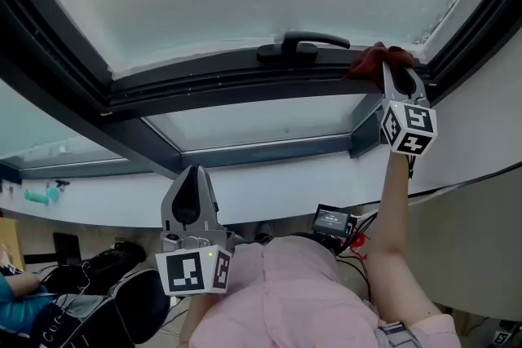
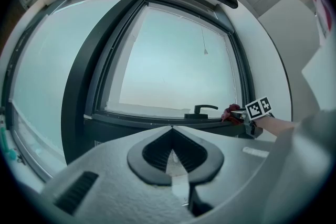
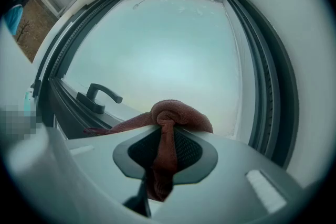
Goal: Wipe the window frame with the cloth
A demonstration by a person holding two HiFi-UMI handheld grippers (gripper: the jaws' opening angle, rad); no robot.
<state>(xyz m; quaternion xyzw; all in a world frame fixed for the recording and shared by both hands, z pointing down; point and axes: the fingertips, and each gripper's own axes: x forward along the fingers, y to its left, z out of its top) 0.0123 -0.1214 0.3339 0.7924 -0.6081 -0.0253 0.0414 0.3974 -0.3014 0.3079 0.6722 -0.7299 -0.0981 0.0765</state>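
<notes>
A dark red cloth [image 1: 377, 59] is bunched on the dark window frame [image 1: 212, 81] near its right corner, just right of the black handle [image 1: 302, 45]. My right gripper [image 1: 400, 76] is shut on the cloth, which is pinched between its jaws and bulges out ahead of them [image 3: 176, 115]. From the left gripper view the same cloth [image 2: 231, 112] shows small at the frame's right end. My left gripper [image 1: 191, 185] hangs low, well below the frame, with its jaws closed together and nothing between them [image 2: 171, 128].
A white wall [image 1: 489, 118] borders the frame on the right. A lower dark sill [image 1: 261, 149] runs beneath the frame. A person's pink-clothed body [image 1: 285, 297] fills the bottom, with a small device and cables [image 1: 333, 221] and chairs [image 1: 122, 289] on the floor.
</notes>
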